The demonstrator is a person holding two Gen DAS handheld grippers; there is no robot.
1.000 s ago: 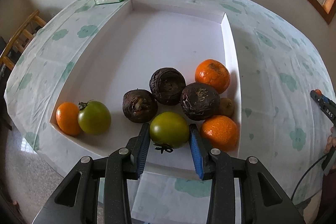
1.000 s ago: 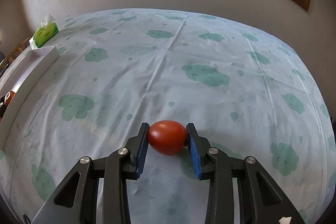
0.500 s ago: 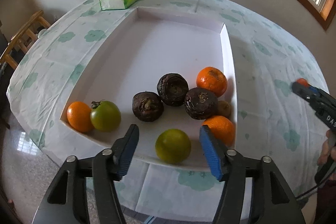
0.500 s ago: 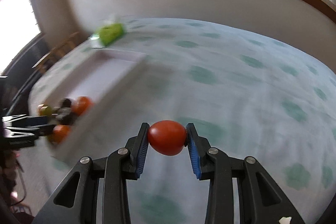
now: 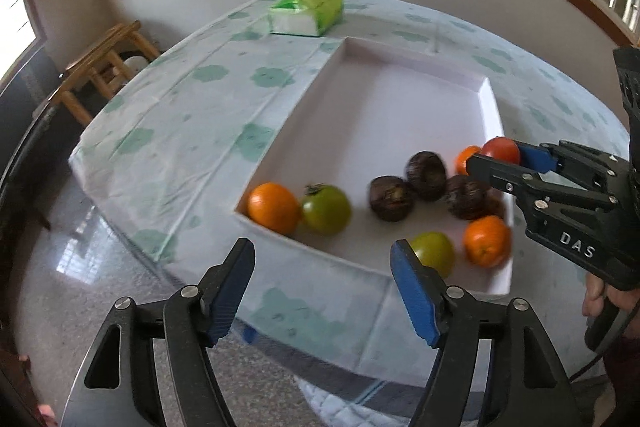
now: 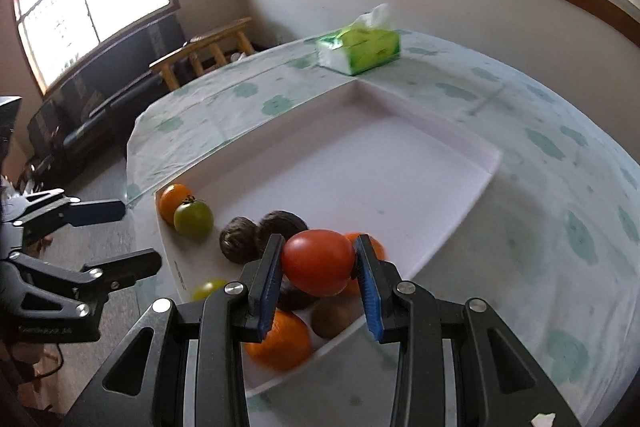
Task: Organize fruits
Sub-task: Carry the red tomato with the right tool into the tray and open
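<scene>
The right gripper [image 6: 318,265] clamps a red tomato [image 6: 318,262] between its blue pads, pinched at the widest part so it cannot roll out, and hovers over the near right corner of the white tray [image 5: 490,107], probably to set it down among the fruit gathered there. The left gripper [image 5: 322,281] holds nothing: its jaws are opening, and it sits off the tray's near edge. Just inside that edge lies a green tomato [image 5: 434,253], beside an orange [image 5: 486,241]. Three dark wrinkled fruits [image 5: 390,197] cluster mid-tray. Another orange [image 5: 272,207] touches a second green tomato [image 5: 326,209] at the tray's near left corner.
</scene>
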